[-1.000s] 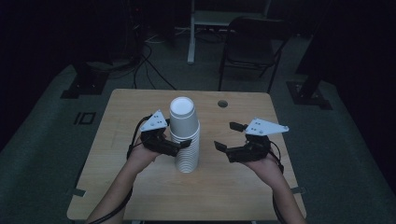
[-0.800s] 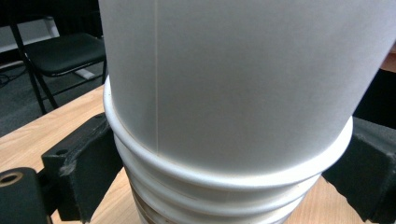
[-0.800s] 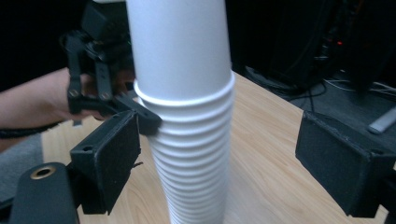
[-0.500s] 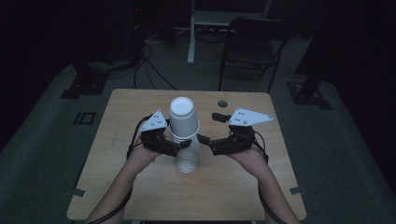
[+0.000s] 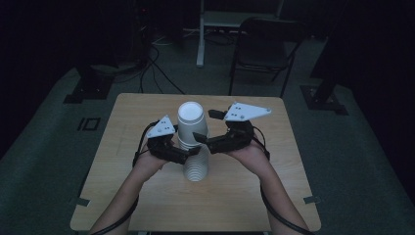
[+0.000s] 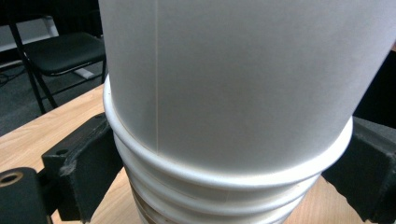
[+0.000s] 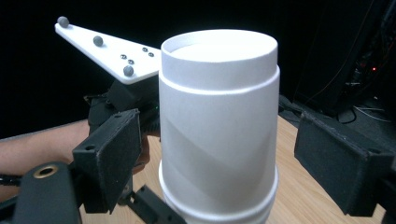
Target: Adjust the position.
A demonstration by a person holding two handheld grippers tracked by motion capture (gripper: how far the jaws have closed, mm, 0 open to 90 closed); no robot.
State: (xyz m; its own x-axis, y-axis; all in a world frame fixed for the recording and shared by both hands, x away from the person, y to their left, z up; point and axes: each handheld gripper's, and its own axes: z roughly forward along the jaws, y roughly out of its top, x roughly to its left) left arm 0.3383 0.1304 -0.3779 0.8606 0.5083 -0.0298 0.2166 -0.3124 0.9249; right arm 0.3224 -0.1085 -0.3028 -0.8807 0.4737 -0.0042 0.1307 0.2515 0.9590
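**Cup stack between two grippers**

The stack of white paper cups (image 5: 194, 147) stands upside down at the middle of the wooden table (image 5: 147, 200). The left gripper (image 5: 183, 154) is clamped on the stack's lower rims, jaws touching both sides. The right gripper (image 5: 203, 127) is wide open around the top cup (image 7: 218, 126), its jaws apart from the wall. A dark chair (image 5: 266, 39) stands behind the table.

Wooden table (image 5: 147, 112), black folding chair (image 5: 264, 44), floor cables (image 5: 156, 54)
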